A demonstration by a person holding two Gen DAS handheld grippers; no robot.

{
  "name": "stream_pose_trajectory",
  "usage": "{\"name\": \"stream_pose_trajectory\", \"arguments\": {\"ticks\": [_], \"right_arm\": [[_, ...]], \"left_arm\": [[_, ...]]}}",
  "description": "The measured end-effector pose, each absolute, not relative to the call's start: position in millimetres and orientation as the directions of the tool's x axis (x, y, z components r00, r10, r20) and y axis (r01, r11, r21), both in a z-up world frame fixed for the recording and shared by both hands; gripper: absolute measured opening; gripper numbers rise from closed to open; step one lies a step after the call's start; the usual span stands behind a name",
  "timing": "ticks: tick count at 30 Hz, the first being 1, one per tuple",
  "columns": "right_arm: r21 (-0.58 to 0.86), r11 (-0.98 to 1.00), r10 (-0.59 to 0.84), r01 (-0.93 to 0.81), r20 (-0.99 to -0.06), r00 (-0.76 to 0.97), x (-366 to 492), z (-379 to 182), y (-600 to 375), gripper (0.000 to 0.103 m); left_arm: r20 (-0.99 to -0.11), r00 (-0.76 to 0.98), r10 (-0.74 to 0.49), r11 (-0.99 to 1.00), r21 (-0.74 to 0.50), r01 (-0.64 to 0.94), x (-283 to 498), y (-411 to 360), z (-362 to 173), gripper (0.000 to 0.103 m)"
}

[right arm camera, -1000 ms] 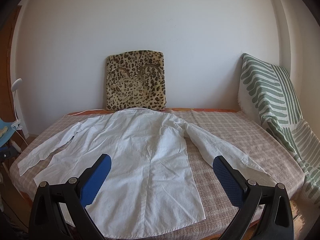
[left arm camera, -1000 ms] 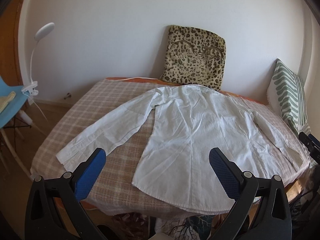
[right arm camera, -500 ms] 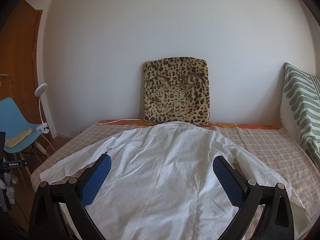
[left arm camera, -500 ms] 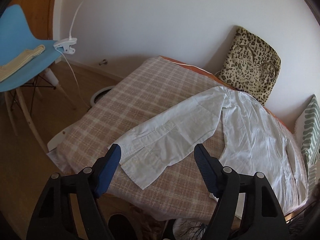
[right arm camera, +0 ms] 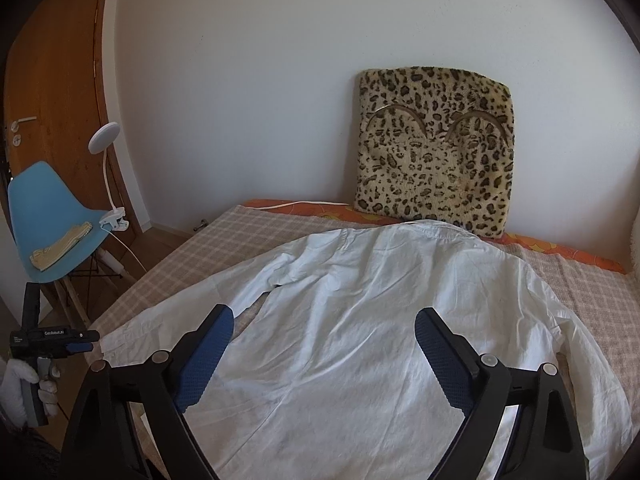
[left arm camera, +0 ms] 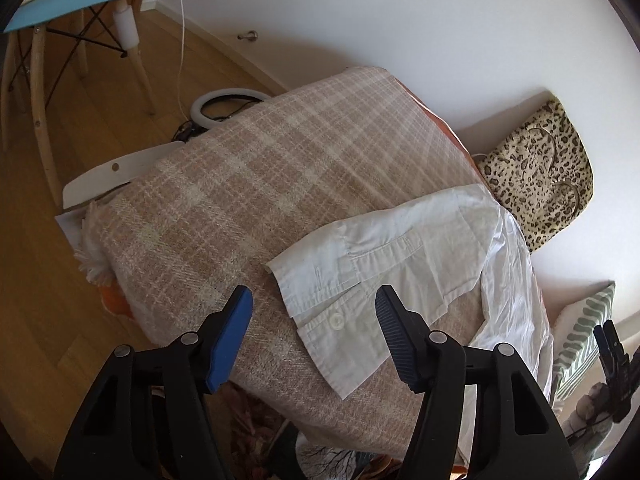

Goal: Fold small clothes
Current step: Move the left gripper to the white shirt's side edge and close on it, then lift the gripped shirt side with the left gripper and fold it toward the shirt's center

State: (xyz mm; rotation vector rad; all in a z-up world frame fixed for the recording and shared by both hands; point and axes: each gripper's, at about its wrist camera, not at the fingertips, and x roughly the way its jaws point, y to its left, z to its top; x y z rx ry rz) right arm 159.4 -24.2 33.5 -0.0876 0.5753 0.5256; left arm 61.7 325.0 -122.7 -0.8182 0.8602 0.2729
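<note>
A: What is seen at the far left?

B: A blue chair (right arm camera: 48, 216) is seen beside a wooden door (right arm camera: 60, 120), with a folded cream cloth (right arm camera: 60, 246) laid on its seat and a white clip lamp (right arm camera: 105, 168) fastened to its edge. Below it, in the right wrist view, the left gripper (right arm camera: 82, 342) is held by a white-gloved hand (right arm camera: 18, 384) just off the bed's left edge.

A: And how is that claw set?

B: In its own view the left gripper (left arm camera: 314, 320) is seen roughly half open, with its jaws closing. Nothing is pressed by the pads; the buttoned cuff (left arm camera: 332, 320) of the white shirt's sleeve is framed in the gap, lying flat on the plaid blanket (left arm camera: 240, 184).

A: Where is the garment placed?

B: The white shirt (right arm camera: 360, 320) is spread face down across the blanket, its collar toward the leopard-print cushion (right arm camera: 434, 152) that is leaned against the wall.

A: And the right side?

B: The right gripper (right arm camera: 322, 360) is held wide over the shirt's back, its jaws just beginning to close, with nothing gripped. A green-striped pillow (left arm camera: 580, 332) is seen at the far right.
</note>
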Motion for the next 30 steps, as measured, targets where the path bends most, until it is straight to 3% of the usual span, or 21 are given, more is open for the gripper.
{"name": "stream_pose_trajectory", "arguments": {"ticks": [8,10,12,14,19,21,23,25,30], "right_arm": [[0.086,0.848,0.461,-0.523,-0.607,0.647,200.2,22.7,14.3,0.088],[0.078,0.843,0.459,-0.532,-0.620,0.636,208.1,19.8,22.4,0.088],[0.077,0.838,0.459,-0.541,-0.637,0.620,218.3,18.2,31.0,0.088],[0.090,0.831,0.466,-0.549,-0.652,0.598,230.8,17.8,39.7,0.088],[0.130,0.810,0.489,-0.572,-0.689,0.535,260.3,18.1,63.8,0.082],[0.153,0.800,0.499,-0.579,-0.707,0.502,271.8,16.0,72.5,0.072],[0.187,0.795,0.510,-0.577,-0.722,0.467,284.2,11.7,79.0,0.050],[0.221,0.790,0.517,-0.571,-0.740,0.429,296.3,4.5,84.8,0.039],[0.224,0.803,0.492,-0.552,-0.772,0.402,320.1,-13.6,100.8,0.043]], "left_arm": [[-0.754,0.648,-0.108,0.658,-0.543,-0.522,81.8,327.3,-129.3,0.062],[-0.754,0.650,-0.095,0.658,-0.538,-0.527,83.4,329.5,-130.2,0.057],[-0.752,0.651,-0.105,0.661,-0.542,-0.519,86.3,330.4,-131.2,0.025],[-0.736,0.661,-0.145,0.663,-0.568,-0.488,89.5,328.3,-131.7,0.007],[-0.685,0.721,-0.103,0.791,-0.496,-0.358,91.5,298.8,-96.2,0.006],[-0.650,0.751,-0.118,0.818,-0.492,-0.298,91.8,286.5,-83.1,0.004],[-0.619,0.763,-0.186,0.808,-0.538,-0.240,93.4,275.4,-78.6,0.003],[-0.598,0.761,-0.251,0.796,-0.575,-0.189,97.2,260.7,-79.3,0.003],[-0.595,0.742,-0.310,0.860,-0.509,-0.049,101.1,215.3,-69.7,0.002]]}}
